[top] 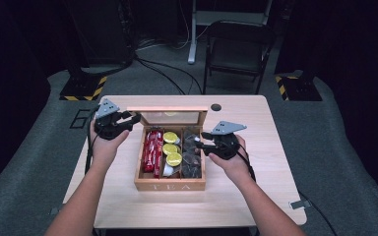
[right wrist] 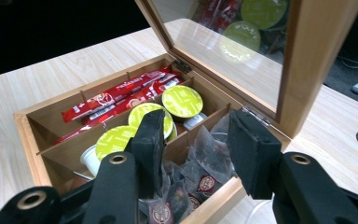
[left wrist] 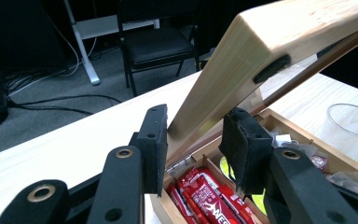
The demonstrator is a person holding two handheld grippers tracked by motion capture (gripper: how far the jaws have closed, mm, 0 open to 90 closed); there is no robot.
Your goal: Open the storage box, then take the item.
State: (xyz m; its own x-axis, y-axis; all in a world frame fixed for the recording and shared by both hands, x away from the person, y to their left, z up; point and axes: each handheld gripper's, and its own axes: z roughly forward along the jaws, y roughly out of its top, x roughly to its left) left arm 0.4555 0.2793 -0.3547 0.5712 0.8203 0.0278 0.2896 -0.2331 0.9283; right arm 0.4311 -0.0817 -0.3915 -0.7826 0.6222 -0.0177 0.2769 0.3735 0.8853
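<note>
The tea box is set mid-table, its long axis running away from the person, its lid raised upright. The lid's edge is clamped by the left gripper. The right gripper, levelled leftward, is held part-open over the tea bags, gripping nothing.

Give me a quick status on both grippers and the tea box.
Left gripper shut on lid, holding it up. Right gripper open above tea bags. Tea box open, nothing in the way.

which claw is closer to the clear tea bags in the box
Right. The right claw hangs just above the tea bags in the right-hand compartment of the tea box. The left claw is across the box, clamped on the raised lid's left edge.
</note>
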